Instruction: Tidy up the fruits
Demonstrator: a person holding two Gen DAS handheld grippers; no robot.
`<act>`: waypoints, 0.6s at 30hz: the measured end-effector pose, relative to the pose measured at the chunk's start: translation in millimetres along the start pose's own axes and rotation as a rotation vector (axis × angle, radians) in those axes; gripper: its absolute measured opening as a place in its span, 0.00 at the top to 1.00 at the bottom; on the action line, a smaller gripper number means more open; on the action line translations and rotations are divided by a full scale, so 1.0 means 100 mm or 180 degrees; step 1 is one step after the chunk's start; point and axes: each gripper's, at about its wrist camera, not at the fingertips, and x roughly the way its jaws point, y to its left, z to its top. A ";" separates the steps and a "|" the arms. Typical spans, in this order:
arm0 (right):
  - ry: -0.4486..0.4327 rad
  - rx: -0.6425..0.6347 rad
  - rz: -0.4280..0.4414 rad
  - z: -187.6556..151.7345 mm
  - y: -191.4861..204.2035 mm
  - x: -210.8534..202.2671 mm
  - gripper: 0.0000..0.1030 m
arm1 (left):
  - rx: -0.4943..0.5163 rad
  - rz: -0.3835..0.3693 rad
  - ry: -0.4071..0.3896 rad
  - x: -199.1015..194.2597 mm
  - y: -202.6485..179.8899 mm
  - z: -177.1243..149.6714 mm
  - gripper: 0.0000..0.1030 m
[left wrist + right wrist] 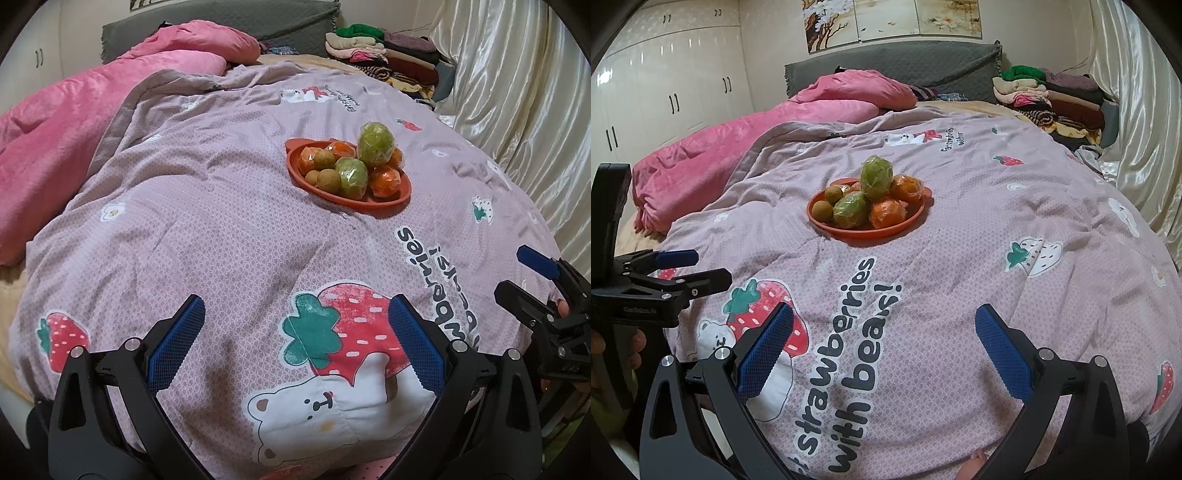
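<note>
Fruits lie ahead of both claws, well apart from them: the left claw and right claw hover spread wide and empty over the soft strawberry-print quilt. Farther on, a shallow oval orange plate holds heaped plastic-wrapped green fruits, wrapped oranges and small round brown fruits, lying ahead-right of the left claw and slightly ahead-left of the right.

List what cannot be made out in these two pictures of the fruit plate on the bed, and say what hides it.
- Exact fruit count: in both views the top green fruit and front fruits cover those behind on the orange plate.
- Fruit kinds: plastic wrap blurs them.
- Right claw in the left wrist view: cut off by the frame edge.
- Folded clothes: too small to identify.
</note>
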 end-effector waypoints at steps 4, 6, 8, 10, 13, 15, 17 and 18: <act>0.0004 0.0014 -0.0005 0.00 0.00 -0.01 0.04 | 0.0004 0.0006 0.0006 0.00 0.00 0.00 0.09; -0.0001 0.0010 -0.0014 0.00 0.00 -0.01 0.04 | 0.0000 -0.0001 -0.0002 0.00 0.00 0.00 0.09; -0.0007 -0.0008 -0.0006 0.00 0.00 -0.01 0.04 | 0.0001 0.0009 -0.0007 0.00 0.01 0.01 0.09; -0.0014 -0.0018 -0.0009 0.00 0.01 -0.02 0.04 | 0.0010 0.0022 -0.0008 0.00 0.01 0.01 0.09; -0.0009 -0.0013 -0.0006 0.00 0.00 -0.02 0.04 | 0.0013 0.0026 -0.0007 0.00 0.01 0.01 0.09; 0.0000 -0.0003 -0.0002 -0.01 0.00 -0.01 0.04 | 0.0005 0.0027 -0.0008 0.00 0.01 0.01 0.09; 0.0003 0.0001 -0.0004 0.00 0.00 -0.01 0.04 | 0.0005 0.0029 -0.0018 -0.01 0.01 0.01 0.09; 0.0000 -0.0001 0.0001 0.00 0.00 -0.01 0.04 | 0.0002 0.0033 -0.0017 -0.01 0.01 0.01 0.09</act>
